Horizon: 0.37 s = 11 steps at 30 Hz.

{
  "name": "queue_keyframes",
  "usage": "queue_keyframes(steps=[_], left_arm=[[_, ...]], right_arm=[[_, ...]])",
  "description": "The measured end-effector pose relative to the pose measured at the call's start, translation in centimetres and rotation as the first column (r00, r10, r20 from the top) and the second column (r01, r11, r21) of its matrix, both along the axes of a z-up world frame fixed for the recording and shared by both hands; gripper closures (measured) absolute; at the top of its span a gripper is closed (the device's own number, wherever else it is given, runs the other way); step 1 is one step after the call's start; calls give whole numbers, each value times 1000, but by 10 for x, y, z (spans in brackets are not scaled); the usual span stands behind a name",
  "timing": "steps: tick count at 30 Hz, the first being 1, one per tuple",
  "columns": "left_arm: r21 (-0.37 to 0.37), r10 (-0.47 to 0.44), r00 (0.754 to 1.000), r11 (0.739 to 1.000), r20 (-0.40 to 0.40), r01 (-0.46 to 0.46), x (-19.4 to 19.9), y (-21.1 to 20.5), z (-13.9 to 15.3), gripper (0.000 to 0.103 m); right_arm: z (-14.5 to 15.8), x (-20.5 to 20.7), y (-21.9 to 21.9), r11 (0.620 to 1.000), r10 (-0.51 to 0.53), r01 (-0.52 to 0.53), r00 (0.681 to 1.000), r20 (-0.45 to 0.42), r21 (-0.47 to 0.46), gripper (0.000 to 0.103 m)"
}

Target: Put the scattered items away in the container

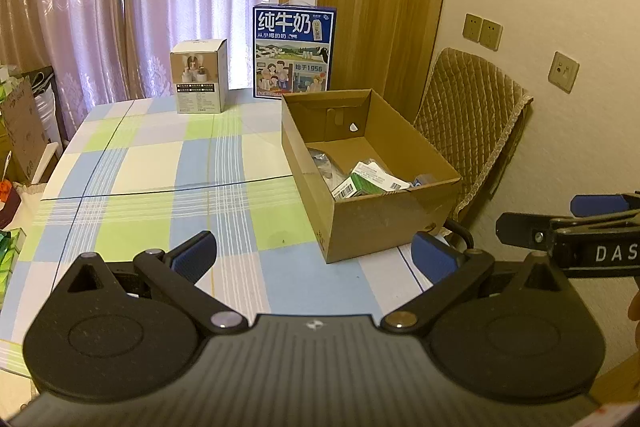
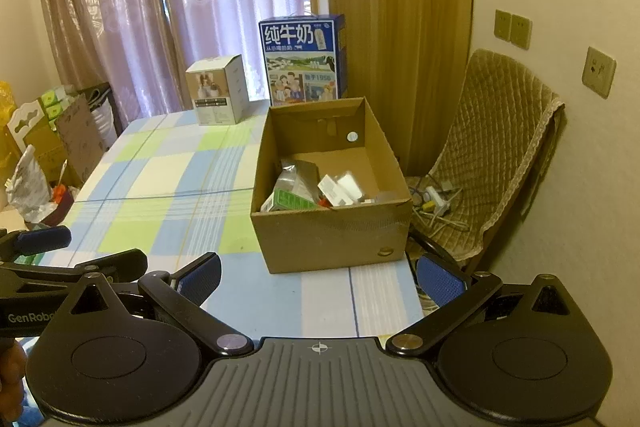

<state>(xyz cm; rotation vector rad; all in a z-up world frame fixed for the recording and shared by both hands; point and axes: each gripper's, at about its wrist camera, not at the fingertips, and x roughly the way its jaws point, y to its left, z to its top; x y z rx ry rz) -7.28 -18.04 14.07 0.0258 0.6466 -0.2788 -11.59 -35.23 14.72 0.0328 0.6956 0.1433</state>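
Note:
An open cardboard box point(image 1: 380, 223) stands on the right side of the table, near its front edge. Inside lie a green-and-white carton point(image 1: 360, 183), a silvery bag point(image 2: 296, 175) and white packets point(image 2: 340, 189). My left gripper point(image 1: 316, 255) hovers open and empty over the tablecloth, just left of the box's near corner. My right gripper point(image 2: 320, 279) is also open and empty, in front of the box point(image 2: 332, 235). Each gripper shows at the edge of the other's view: the right gripper point(image 1: 552, 217) and the left gripper point(image 2: 80, 251), side by side.
A blue milk case point(image 1: 294, 53) and a white product box point(image 1: 200, 81) stand at the far end of the checked tablecloth point(image 1: 160, 167). A quilted chair point(image 1: 468, 123) sits right of the table by the wall. Bags and cartons point(image 2: 48, 147) crowd the floor to the left.

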Motion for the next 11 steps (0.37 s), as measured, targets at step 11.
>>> queue_keyframes(steps=[11], left_arm=[[-7,-6,1000,1000,16,6,-2,-1,-6,1]], right_arm=[[-7,1,-2,1000,-2,2,1000,-8,8,2]])
